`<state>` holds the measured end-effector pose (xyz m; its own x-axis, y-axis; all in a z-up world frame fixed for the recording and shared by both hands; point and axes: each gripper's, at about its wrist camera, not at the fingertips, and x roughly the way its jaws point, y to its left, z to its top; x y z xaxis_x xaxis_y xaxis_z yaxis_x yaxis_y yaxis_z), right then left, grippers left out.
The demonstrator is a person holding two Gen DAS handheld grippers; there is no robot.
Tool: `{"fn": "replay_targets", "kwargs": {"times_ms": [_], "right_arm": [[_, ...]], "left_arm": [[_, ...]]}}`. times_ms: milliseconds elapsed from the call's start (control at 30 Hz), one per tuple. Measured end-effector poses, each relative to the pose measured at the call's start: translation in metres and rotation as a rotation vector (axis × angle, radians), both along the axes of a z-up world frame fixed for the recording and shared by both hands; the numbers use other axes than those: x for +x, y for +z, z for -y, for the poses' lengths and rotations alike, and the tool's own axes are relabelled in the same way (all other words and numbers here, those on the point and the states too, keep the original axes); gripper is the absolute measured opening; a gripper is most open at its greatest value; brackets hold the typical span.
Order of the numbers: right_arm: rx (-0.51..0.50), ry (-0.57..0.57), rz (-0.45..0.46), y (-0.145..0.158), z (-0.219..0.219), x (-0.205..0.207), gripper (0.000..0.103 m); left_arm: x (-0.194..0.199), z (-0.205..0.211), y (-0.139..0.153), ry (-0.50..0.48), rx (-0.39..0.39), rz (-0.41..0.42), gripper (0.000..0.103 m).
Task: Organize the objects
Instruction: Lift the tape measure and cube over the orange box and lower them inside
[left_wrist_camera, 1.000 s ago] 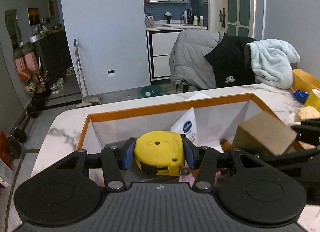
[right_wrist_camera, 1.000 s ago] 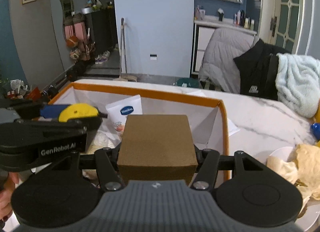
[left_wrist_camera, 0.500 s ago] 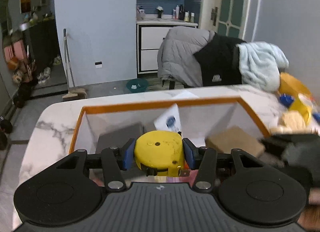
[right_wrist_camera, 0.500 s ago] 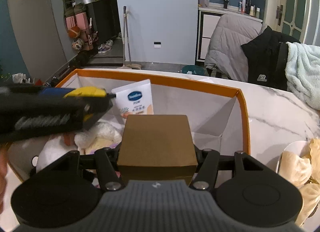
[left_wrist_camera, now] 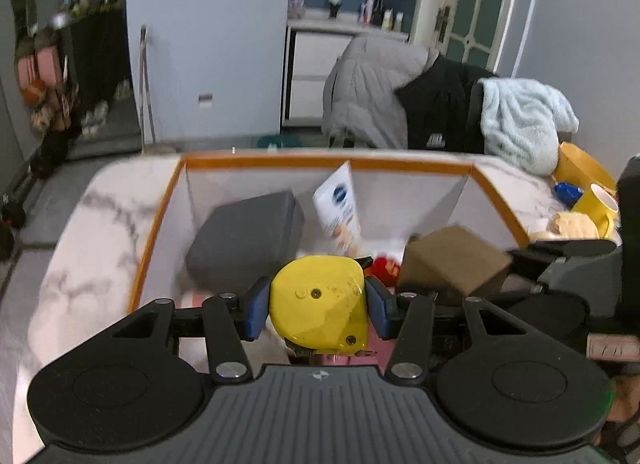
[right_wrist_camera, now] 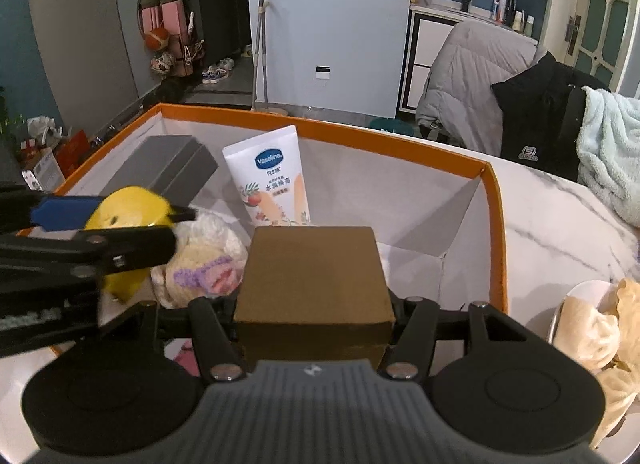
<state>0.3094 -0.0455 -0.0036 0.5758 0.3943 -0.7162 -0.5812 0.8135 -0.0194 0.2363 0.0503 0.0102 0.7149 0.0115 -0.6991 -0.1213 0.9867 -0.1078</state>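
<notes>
Over the orange-rimmed box, each hand-held gripper grips its load: tape measure, brown block.

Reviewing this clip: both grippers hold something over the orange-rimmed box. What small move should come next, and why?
Probably lower the left gripper and set its yellow tape measure down inside the box; it hangs over the open box, beside the right gripper holding the brown carton.

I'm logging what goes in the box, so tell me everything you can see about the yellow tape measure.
The yellow tape measure is a rounded plastic case with small screws in its side and a scuffed face. The left gripper is shut on it, blue pads pressing its two edges, side face turned to the camera. It hangs over the orange-rimmed box, above the soft things inside.
</notes>
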Motion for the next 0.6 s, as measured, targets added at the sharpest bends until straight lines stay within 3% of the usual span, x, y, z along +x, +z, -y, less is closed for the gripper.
{"fn": "replay_targets", "kwargs": {"times_ms": [367,600], "right_arm": [[-0.012,-0.003,0.0,-0.001,0.003,0.003,0.062],[-0.042,-0.011,0.014,-0.007,0.001,-0.003,0.062]], "left_arm": [[0.025,-0.014,-0.03,0.069,-0.042,-0.11,0.058],[0.02,-0.008,-0.034,0.059,-0.013,-0.103,0.057]]}}
